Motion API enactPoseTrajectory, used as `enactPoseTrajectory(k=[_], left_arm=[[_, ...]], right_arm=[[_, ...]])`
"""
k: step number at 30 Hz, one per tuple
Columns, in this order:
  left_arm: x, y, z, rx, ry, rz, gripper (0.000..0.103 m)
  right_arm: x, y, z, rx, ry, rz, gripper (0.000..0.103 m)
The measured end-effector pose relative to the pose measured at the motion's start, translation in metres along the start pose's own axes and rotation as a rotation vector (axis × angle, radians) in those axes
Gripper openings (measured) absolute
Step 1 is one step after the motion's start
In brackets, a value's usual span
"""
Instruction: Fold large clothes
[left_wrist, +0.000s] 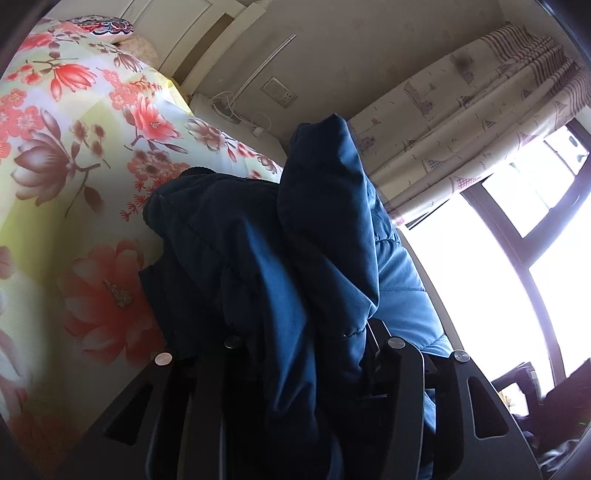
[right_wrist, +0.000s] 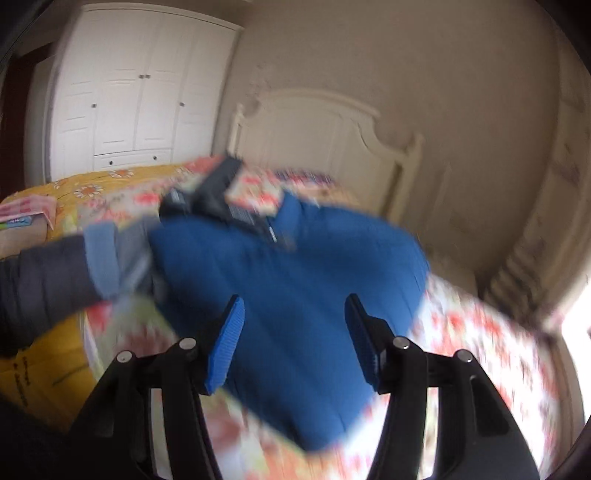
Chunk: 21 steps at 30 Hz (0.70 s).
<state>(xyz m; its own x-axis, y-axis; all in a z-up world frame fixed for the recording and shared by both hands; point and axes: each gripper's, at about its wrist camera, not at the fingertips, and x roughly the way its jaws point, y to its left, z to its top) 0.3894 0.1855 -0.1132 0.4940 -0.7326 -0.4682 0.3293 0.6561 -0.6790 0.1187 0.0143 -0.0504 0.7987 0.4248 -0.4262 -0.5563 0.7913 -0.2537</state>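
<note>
A blue padded jacket lies on the floral bedspread, its collar toward the headboard. My right gripper is open and empty above the jacket's lower part, its blue pads apart. This view is motion-blurred. In the left wrist view, my left gripper is shut on a bunched fold of the jacket, which drapes over the fingers and hides the tips. The left hand and gripper also show at the jacket's left edge in the right wrist view.
A white headboard and white wardrobe stand beyond the bed. A yellow blanket lies at the bed's far left. In the left wrist view, a curtain and bright window are at the right.
</note>
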Motion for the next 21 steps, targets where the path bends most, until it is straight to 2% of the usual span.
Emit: enactPoseTrajectory(k=[3,4,5,6,8,10,13,15,17,18,21], left_arm=[[0.004,-0.003,-0.001,-0.01,-0.001,0.015,0.05],[0.002,-0.004,0.002,-0.017,-0.004,0.021,0.055],[-0.005,-0.003,0.004,-0.021,-0.011,0.062,0.058],[-0.014,-0.005,0.008,-0.027,-0.023,0.103,0.063],[-0.04,-0.007,0.018,-0.062,-0.078,0.171,0.063],[-0.076,-0.018,0.03,-0.046,-0.185,0.242,0.063],[-0.1,-0.059,0.049,0.051,-0.25,0.214,0.064],[-0.09,-0.094,0.057,0.153,-0.232,0.227,0.069],[-0.064,-0.124,0.065,0.236,-0.193,0.258,0.079],[-0.044,-0.135,0.069,0.277,-0.158,0.271,0.081],[0.011,-0.128,0.075,0.294,-0.052,0.332,0.082]], right_arm=[[0.037,0.024,0.024,-0.045,-0.006,0.038,0.056],[0.057,0.038,0.023,-0.084,0.039,0.068,0.056],[0.075,0.052,0.018,-0.126,0.1,0.093,0.053],[0.098,0.071,0.006,-0.201,0.156,0.068,0.054],[0.113,0.096,-0.013,-0.322,0.138,-0.014,0.054],[0.115,0.099,-0.012,-0.335,0.159,-0.031,0.054],[0.12,0.093,-0.005,-0.321,0.198,0.002,0.054],[0.123,0.092,-0.004,-0.323,0.199,0.008,0.054],[0.125,0.092,-0.005,-0.318,0.196,0.005,0.054],[0.125,0.093,-0.004,-0.316,0.195,0.005,0.054],[0.128,0.094,-0.006,-0.31,0.192,0.008,0.054]])
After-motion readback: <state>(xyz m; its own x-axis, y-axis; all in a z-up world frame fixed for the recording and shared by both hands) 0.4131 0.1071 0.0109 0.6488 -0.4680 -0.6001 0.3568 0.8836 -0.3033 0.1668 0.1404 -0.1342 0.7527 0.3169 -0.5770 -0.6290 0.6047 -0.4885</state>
